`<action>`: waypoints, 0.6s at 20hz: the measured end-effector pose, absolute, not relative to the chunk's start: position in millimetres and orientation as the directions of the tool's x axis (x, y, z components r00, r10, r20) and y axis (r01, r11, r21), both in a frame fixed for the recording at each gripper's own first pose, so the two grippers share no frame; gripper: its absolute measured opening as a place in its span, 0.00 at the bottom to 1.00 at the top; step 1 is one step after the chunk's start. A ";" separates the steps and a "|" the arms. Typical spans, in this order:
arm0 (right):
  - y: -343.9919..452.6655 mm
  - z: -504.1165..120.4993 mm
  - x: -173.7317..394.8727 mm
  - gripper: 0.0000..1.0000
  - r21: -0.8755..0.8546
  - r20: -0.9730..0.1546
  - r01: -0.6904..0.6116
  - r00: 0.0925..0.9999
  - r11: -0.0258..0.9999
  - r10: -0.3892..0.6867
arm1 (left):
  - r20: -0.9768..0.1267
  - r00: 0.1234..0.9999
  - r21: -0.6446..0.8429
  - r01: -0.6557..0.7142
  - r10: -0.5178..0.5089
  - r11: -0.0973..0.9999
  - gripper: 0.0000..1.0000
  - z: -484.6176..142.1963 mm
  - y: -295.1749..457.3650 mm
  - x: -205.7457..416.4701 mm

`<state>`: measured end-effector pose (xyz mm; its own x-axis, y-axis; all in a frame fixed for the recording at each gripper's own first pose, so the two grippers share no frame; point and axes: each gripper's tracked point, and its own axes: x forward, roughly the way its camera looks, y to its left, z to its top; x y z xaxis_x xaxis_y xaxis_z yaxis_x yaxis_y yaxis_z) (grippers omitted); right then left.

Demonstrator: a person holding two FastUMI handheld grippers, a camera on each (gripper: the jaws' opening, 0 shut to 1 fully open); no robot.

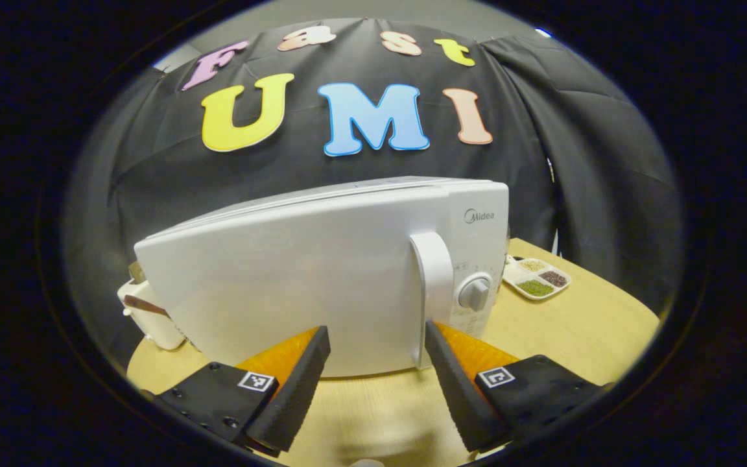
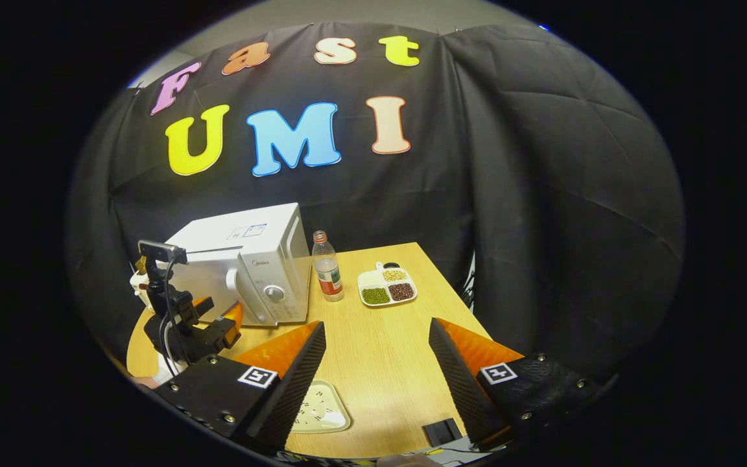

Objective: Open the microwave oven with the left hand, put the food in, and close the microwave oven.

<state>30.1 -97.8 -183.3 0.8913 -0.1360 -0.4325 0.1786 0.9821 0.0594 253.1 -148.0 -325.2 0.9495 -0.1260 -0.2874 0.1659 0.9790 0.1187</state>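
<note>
Microwave oven (image 1: 321,279) door shut, left gripper (image 1: 377,344) jaws apart near handle (image 1: 432,292)

On the table (image 2: 380,363), bottle (image 2: 328,267) stands between microwave (image 2: 263,259) and divided tray (image 2: 386,287).

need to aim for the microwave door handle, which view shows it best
The left gripper view: the handle stands close and large on the microwave door, just beyond the open left gripper. In the right gripper view the handle is small and far off, partly behind the left gripper.
</note>
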 end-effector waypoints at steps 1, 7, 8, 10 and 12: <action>-99.0 -182.9 30.3 0.98 0.059 -0.431 0.178 0.892 0.982 -0.136 | -0.286 0.950 0.117 0.165 -0.126 0.979 0.99 -324.0 -148.7 253.4; -95.9 -183.3 26.6 0.98 0.046 -0.440 0.150 0.891 0.988 -0.115 | -0.325 0.940 0.089 0.134 -0.098 0.987 0.99 -336.2 -154.2 265.7; -94.8 -182.3 26.8 0.98 0.046 -0.439 0.144 0.892 0.988 -0.110 | -0.329 0.941 0.093 0.122 -0.085 0.988 0.99 -339.2 -152.7 265.5; -92.5 -180.1 26.6 0.98 0.050 -0.435 0.131 0.895 0.990 -0.096 | -0.328 0.942 0.118 0.119 -0.075 0.986 0.98 -336.3 -148.2 263.1; -92.8 -177.9 27.1 0.98 0.050 -0.426 0.123 0.900 0.991 -0.090 | -0.325 0.943 0.130 0.115 -0.067 0.985 0.98 -331.2 -143.7 257.5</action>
